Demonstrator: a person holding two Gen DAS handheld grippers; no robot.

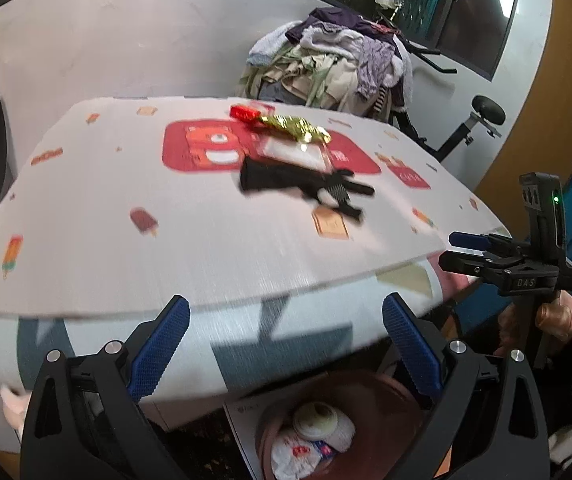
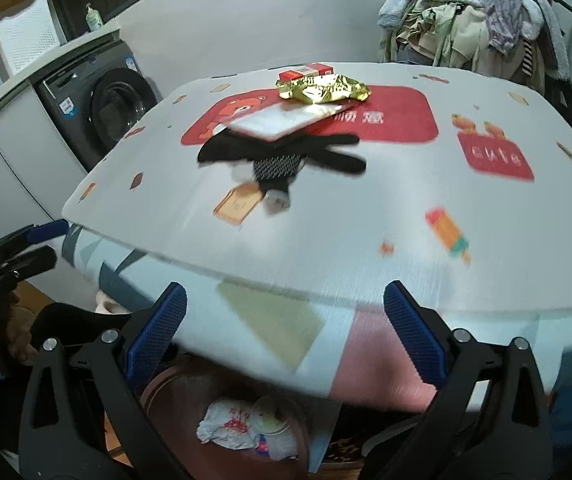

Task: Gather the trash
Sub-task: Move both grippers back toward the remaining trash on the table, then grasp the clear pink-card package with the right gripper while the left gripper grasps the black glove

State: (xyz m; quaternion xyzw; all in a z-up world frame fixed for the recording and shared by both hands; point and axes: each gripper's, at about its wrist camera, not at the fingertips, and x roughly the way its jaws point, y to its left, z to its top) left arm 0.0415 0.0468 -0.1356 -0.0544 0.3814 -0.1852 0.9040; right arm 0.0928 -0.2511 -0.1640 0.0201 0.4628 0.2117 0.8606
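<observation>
Left gripper [image 1: 286, 354], right gripper [image 2: 286, 344]: jaws wide apart, empty. Bin [image 2: 174, 392] with trash lay below them. Gold wrapper [image 2: 323, 89] lay well ahead on tabletop [image 2: 365, 220]. Next: likely reach, pinch wrapper.

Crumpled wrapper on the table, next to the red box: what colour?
Shiny gold foil wrapper, lying against the red box. Clearest in the right wrist view.

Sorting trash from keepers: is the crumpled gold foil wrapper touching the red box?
Touching. In the right wrist view the gold foil wrapper overlaps the red box with no gap.
</observation>
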